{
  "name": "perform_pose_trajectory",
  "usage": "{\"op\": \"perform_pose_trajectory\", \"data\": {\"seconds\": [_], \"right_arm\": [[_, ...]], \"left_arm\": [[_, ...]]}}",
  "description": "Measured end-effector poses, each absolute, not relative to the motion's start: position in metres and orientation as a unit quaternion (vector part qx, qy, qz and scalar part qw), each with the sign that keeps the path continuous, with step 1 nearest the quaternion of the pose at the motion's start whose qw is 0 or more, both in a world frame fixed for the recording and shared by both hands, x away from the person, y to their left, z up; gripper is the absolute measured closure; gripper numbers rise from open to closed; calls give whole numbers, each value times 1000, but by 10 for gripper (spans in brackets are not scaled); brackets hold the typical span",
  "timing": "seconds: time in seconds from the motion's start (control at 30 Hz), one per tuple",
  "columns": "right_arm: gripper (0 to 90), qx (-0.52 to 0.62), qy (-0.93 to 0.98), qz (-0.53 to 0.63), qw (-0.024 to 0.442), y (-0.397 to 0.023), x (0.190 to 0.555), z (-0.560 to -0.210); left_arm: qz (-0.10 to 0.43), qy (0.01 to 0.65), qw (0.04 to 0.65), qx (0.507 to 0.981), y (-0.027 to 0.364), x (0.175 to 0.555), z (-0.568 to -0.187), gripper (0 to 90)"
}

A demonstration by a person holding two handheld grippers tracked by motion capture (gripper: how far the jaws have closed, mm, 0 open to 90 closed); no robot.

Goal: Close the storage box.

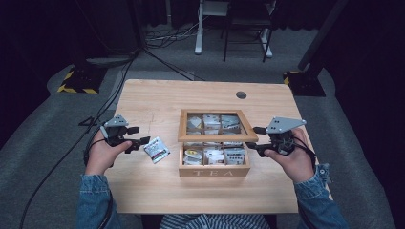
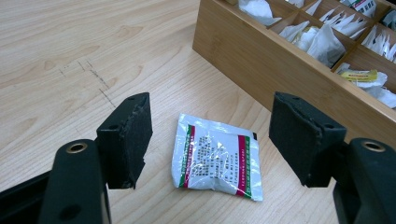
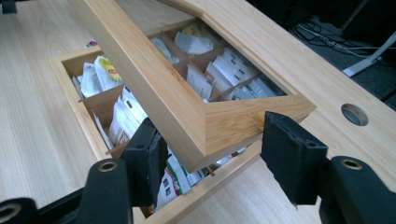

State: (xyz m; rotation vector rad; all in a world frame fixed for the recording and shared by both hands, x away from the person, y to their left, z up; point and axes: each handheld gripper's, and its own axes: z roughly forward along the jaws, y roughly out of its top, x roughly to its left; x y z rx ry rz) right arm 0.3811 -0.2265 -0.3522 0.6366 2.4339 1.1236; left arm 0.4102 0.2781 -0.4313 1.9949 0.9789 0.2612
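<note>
A wooden tea box point(image 1: 214, 172) marked TEA stands mid-table, its compartments full of tea bags. Its glass-paned lid point(image 1: 217, 138) is tilted partly up over the box. My right gripper point(image 1: 255, 139) is at the lid's front right corner. In the right gripper view that lid point(image 3: 154, 88) corner lies between the jaws of the right gripper point(image 3: 212, 158), with a gap beside one pad, so the gripper is open. A white sachet point(image 1: 156, 149) with red and green stripes lies flat on the table left of the box. My left gripper point(image 1: 138, 135) stands open just above the sachet point(image 2: 215, 158), which it does not touch.
The box's side wall point(image 2: 261, 60) runs close to the right of the sachet. A cable hole point(image 1: 241, 95) sits near the table's far edge. Cables and a stand's legs lie on the floor beyond the table point(image 1: 143, 191).
</note>
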Motion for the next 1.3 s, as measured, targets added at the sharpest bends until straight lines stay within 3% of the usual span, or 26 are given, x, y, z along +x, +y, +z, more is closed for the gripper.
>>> {"op": "perform_pose_trajectory", "data": {"seconds": [1.3], "right_arm": [[301, 220, 897, 344, 167, -222, 374, -389]], "left_arm": [[103, 395, 430, 806, 279, 412, -434, 304]]}}
